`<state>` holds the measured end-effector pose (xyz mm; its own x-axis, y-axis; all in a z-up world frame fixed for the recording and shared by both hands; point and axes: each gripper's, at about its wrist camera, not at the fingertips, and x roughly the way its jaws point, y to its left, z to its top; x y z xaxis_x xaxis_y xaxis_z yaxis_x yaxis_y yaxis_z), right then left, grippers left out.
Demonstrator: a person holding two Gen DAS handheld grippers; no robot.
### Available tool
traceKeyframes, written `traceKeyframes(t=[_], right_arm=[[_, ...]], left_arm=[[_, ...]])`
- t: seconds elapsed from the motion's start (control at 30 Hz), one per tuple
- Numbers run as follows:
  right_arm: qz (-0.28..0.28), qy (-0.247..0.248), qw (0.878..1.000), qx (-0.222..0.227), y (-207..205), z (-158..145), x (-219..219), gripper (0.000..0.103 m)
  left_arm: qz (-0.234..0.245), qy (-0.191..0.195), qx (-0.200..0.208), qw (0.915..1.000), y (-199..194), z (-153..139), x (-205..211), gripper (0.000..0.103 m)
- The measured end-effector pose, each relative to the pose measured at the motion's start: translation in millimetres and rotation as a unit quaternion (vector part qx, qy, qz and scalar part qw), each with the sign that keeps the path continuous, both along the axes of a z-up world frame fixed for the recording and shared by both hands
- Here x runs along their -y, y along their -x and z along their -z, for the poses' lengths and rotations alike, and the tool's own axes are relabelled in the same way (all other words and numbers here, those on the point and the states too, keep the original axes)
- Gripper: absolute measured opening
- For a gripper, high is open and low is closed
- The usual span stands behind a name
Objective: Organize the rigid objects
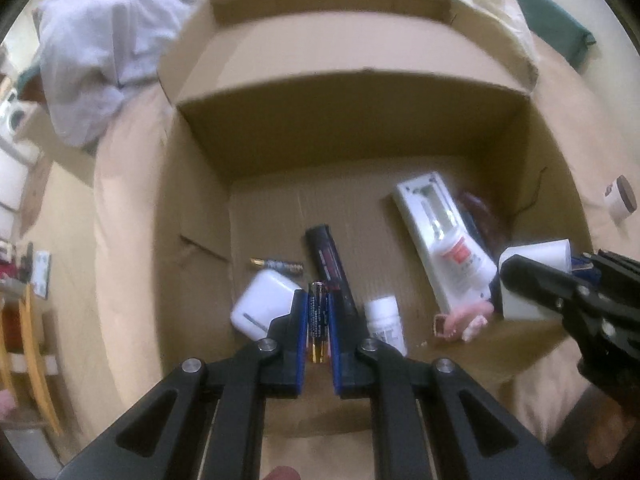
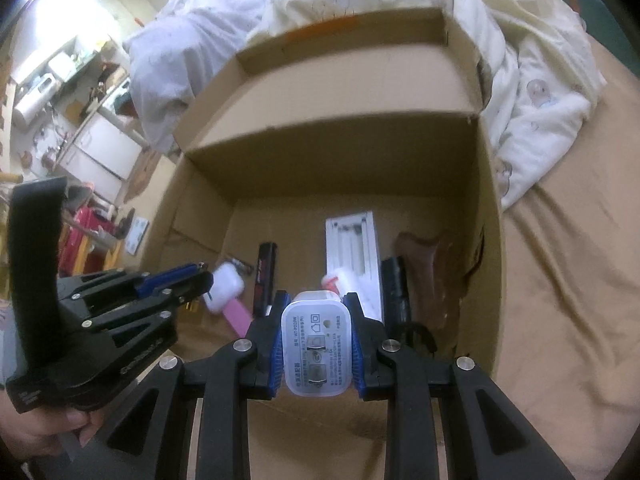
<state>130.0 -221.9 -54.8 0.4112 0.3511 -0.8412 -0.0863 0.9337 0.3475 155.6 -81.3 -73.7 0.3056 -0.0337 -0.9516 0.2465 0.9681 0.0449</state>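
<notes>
An open cardboard box point(image 1: 360, 128) lies on a bed, also in the right wrist view point(image 2: 340, 152). My left gripper point(image 1: 319, 300) is shut on a blue and gold battery point(image 1: 318, 320), held over the box floor. My right gripper point(image 2: 318, 300) is shut on a white charger plug point(image 2: 317, 352), held over the box's near edge; it shows at the right of the left wrist view point(image 1: 536, 280). In the box lie a white earbud case point(image 1: 262, 310), a second battery point(image 1: 278, 266), a black marker point(image 1: 330, 268), a white bottle point(image 1: 386, 324) and a white remote point(image 1: 436, 236).
A white tube point(image 1: 466, 260) lies on the remote, with pink bits point(image 1: 468, 316) near it. A brown object point(image 2: 436, 276) sits at the box's right wall. White bedding point(image 2: 532, 92) is bunched behind the box. A small jar point(image 1: 620, 200) stands on the tan sheet. Shelves point(image 2: 80, 120) are far left.
</notes>
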Motion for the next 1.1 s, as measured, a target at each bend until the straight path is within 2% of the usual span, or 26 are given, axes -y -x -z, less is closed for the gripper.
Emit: traceKeyframes(t=[0.3,0.37,0.4,0.5,0.53,0.6,0.7,0.8,0.83,0.93,1.1], right_arm=[[0.011,0.006,1.000,-0.021,-0.9,9.8,3.1,0.028],[0.021,-0.004,1.000,-0.017,-1.0,7.5,6.3,0.029],[0.024,-0.012,1.000,-0.014,-1.9,5.8,7.3,0.032],[0.038,-0.035,0.999,0.017,1.3,-6.6,12.8,0.080],[0.042,-0.041,0.998,0.029,3.1,-11.0,13.6,0.081],[0.046,-0.045,0.997,0.041,5.1,-17.4,15.7,0.082],[0.063,-0.048,0.995,0.061,9.8,-24.6,20.5,0.103],[0.081,-0.050,0.992,0.086,18.4,-35.0,25.4,0.103],[0.084,-0.043,0.991,0.095,21.6,-39.8,25.3,0.103],[0.090,0.009,0.990,0.111,32.1,-55.1,23.2,0.103],[0.091,0.027,0.987,0.128,56.5,-73.8,18.4,0.103]], left_arm=[[0.010,-0.021,0.006,0.9997,4.4,4.4,3.8,0.010],[0.009,-0.024,0.013,0.9996,6.6,-0.4,4.4,0.017],[0.008,-0.022,0.015,0.9996,7.6,-2.8,4.2,0.027],[-0.002,-0.018,0.025,0.9995,10.0,-12.3,-0.5,0.073],[-0.004,-0.017,0.033,0.9993,11.1,-16.1,-2.3,0.078],[-0.005,-0.022,0.045,0.9987,13.1,-21.3,-4.5,0.080],[-0.019,-0.025,0.056,0.9979,16.4,-31.5,-10.9,0.093],[-0.032,0.004,0.068,0.9971,22.7,-51.2,-20.6,0.102],[-0.035,0.011,0.072,0.9967,24.2,-56.2,-23.3,0.102],[-0.048,0.031,0.086,0.9946,30.7,-73.5,-36.2,0.102],[-0.055,0.026,0.119,0.9910,51.2,-97.5,-49.6,0.102]])
